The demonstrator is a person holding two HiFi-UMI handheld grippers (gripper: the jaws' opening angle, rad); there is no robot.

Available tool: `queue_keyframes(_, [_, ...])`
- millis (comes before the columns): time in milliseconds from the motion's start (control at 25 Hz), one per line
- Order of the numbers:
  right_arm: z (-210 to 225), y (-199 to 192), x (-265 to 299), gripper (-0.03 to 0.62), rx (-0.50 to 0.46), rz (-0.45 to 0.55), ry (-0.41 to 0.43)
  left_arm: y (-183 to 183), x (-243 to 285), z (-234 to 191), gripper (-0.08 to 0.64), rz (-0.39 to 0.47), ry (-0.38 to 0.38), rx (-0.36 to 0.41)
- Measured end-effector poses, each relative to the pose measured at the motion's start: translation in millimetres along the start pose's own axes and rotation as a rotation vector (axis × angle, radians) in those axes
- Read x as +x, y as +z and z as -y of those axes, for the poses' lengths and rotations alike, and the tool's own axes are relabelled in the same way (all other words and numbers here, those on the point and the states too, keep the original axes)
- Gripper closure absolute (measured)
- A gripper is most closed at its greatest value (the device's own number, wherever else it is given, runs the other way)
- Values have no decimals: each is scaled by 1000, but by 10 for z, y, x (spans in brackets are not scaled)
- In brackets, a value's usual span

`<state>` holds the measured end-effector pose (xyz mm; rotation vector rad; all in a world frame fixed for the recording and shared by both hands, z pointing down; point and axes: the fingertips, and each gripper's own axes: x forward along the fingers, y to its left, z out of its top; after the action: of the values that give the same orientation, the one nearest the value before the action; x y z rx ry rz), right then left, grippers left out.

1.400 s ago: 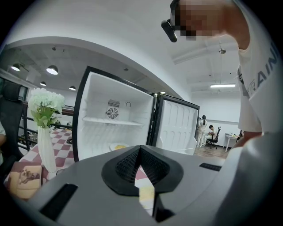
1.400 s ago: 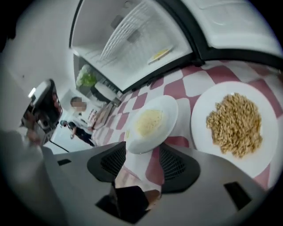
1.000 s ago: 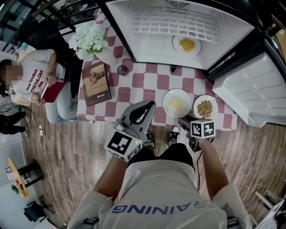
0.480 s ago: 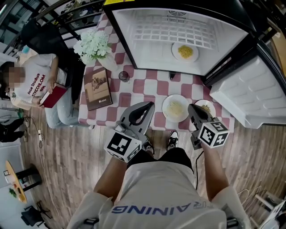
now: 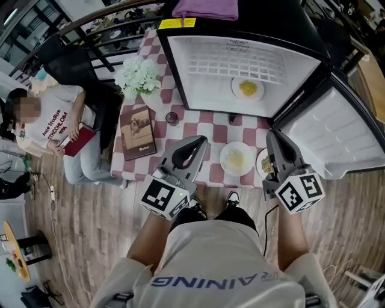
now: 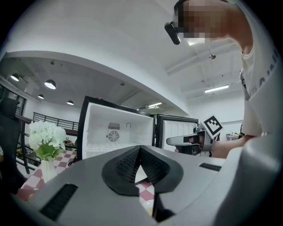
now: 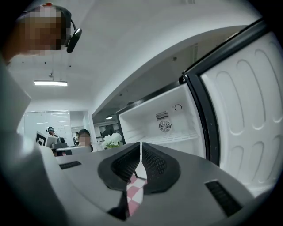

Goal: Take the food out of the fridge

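Observation:
The open white fridge [image 5: 240,66] stands on the checkered table, and a plate of yellow food [image 5: 247,88] sits on its floor. In front of it on the table are a plate of pale food [image 5: 235,159] and a second plate [image 5: 263,162], mostly hidden behind my right gripper [image 5: 277,137]. That gripper is raised level toward the fridge [image 7: 168,123], and its pads are shut [image 7: 140,144] on nothing. My left gripper [image 5: 192,143] hovers left of the plates. It is also shut and empty [image 6: 139,148], and faces the fridge [image 6: 117,132].
The fridge door [image 5: 334,135] hangs open to the right. On the table [image 5: 198,120] are white flowers [image 5: 138,75], a brown book [image 5: 138,133] and a small glass [image 5: 172,117]. A person [image 5: 54,129] sits at the left with a red book. A purple cloth [image 5: 204,7] lies on top of the fridge.
My right gripper rose from the grain plate at the table's front edge and now points level at the fridge. The left gripper lifted slightly. The head view shifted.

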<state>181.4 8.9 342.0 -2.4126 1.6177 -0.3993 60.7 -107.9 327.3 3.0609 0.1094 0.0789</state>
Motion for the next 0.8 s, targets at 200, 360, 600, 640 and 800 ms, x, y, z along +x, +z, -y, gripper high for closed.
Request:
queue_keyframes(200, [-150, 300, -7, 560, 18, 82, 33, 152, -20, -19, 554, 33, -15, 13])
queue_keyframes(360, [-166, 290, 11, 560, 26, 80, 22, 191, -34, -23, 554, 47, -16, 22])
queue_keyframes(600, [-161, 201, 41, 561, 43, 58, 13, 195, -67, -83, 554, 52, -4, 21])
queue_keyframes(640, [-157, 195, 48, 561, 46, 55, 12, 193, -64, -81, 554, 52, -4, 21])
queue_keyframes(800, [-101, 170, 82, 560, 47, 43, -1, 169, -43, -61, 554, 46, -8, 16])
